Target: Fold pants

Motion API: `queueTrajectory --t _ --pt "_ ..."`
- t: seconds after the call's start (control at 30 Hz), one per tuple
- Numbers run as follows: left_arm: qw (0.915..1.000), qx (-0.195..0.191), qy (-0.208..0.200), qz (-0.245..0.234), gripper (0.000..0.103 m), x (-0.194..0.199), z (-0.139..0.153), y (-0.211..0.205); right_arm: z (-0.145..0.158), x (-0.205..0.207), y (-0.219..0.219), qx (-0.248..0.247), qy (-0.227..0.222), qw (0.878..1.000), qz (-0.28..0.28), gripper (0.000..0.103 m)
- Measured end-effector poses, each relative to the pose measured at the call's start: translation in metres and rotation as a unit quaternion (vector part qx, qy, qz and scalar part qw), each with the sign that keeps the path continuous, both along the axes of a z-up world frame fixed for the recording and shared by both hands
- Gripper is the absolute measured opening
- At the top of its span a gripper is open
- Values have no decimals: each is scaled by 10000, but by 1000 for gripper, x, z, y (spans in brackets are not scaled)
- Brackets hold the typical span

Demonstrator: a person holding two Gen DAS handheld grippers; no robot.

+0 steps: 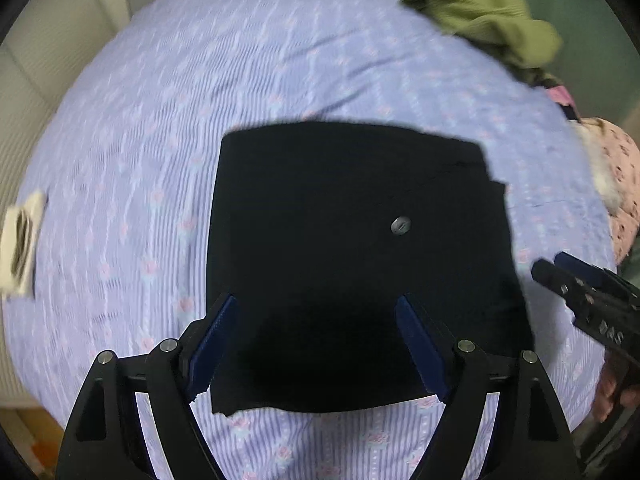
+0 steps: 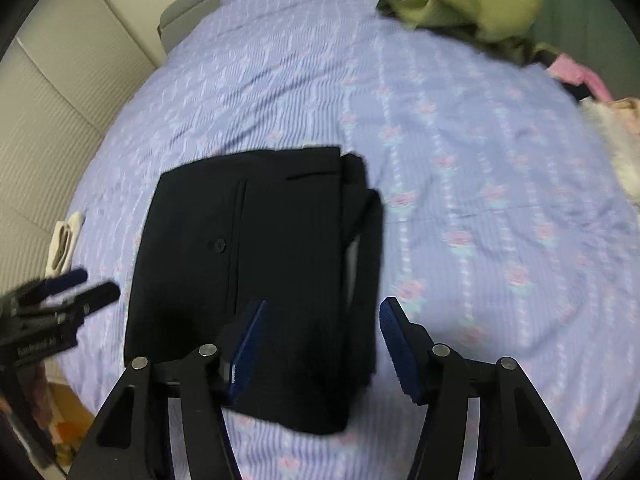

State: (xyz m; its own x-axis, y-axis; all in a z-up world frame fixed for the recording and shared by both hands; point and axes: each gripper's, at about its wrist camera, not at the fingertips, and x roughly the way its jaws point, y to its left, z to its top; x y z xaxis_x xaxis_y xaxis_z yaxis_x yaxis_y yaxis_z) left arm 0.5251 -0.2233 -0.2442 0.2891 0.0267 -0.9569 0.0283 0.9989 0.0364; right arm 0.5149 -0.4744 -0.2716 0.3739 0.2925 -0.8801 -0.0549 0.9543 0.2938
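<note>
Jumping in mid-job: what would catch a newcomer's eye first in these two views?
The black pants, folded into a compact rectangle, lie mid-bed on the lilac flowered sheet. Both grippers, left and right, hang over their near edge, jaws open. A green garment is heaped at the far corner.

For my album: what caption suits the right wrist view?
Open right gripper above folded black pants on a lilac floral bedsheet.

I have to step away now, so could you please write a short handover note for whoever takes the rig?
Left gripper: open, empty, over the near edge of the pants.
Right gripper: open, empty, over their near right corner.
The black pants lie folded into a compact rectangle on the purple bedsheet, button up.
Done: folding, apparently.
Left: perhaps tidy the uneven right edge.
</note>
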Motion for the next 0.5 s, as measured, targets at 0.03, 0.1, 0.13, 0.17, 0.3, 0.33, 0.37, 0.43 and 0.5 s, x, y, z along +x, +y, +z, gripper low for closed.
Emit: queueTrajectory --t 0.03,0.1,0.13,0.17,0.3,0.33,0.37,0.43,0.5 --pt "9998 -32 126 132 81 1 -9 3 -10 8 2 80 101 9999 9 57" --pt "9993 -128 232 264 81 1 -18 6 -28 23 3 274 332 9991 -7 53" --pt "9988 -194 278 342 81 1 -23 6 -35 28 3 333 402 9986 -31 52" --pt "9986 -217 295 392 81 0 -25 6 -42 33 3 363 471 9982 -39 52" --pt "9981 -308 329 417 81 0 -28 5 -61 43 6 642 813 9946 96 32" --pt "9983 -312 306 383 81 -1 -27 4 -57 42 7 650 789 9947 96 31" --pt "9985 -304 286 365 81 -1 -24 1 -52 40 7 681 681 9953 109 28" --pt "9988 -285 190 338 81 -1 -19 0 -37 37 5 944 466 9943 184 22" --pt "9988 -321 138 354 81 2 -15 0 -30 38 5 1296 392 9905 233 22"
